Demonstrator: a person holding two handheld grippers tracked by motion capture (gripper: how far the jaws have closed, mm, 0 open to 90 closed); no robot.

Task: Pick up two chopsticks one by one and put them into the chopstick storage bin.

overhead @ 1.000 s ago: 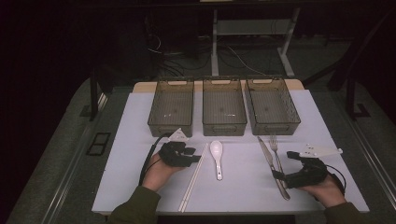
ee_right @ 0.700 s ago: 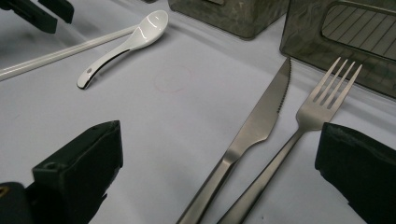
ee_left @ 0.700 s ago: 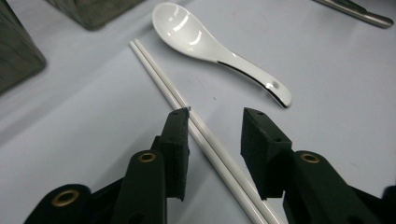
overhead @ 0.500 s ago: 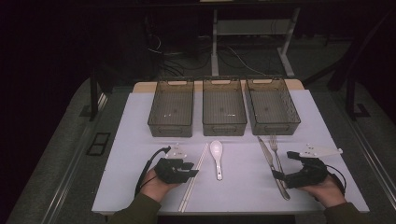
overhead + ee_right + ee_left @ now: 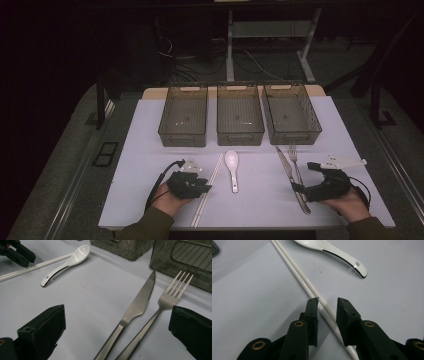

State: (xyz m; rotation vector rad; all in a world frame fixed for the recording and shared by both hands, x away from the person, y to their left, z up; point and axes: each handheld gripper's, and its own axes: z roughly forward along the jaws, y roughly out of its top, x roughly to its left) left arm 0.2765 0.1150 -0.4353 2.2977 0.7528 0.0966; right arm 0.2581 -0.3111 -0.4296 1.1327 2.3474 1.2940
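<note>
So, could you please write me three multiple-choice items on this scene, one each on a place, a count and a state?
1. Where does the spoon lie?
A. in a bin
B. between the chopsticks and the knife
C. right of the fork

2. How many bins stand in the row?
A. two
B. three
C. four

3. How is the left claw?
A. open, astride the chopsticks
B. shut on the spoon
C. lifted above the bins

Key: 1 B, the high view shows it on the table between them. 2 B, three stand side by side. 3 A, the left gripper view shows a jaw on either side.
</note>
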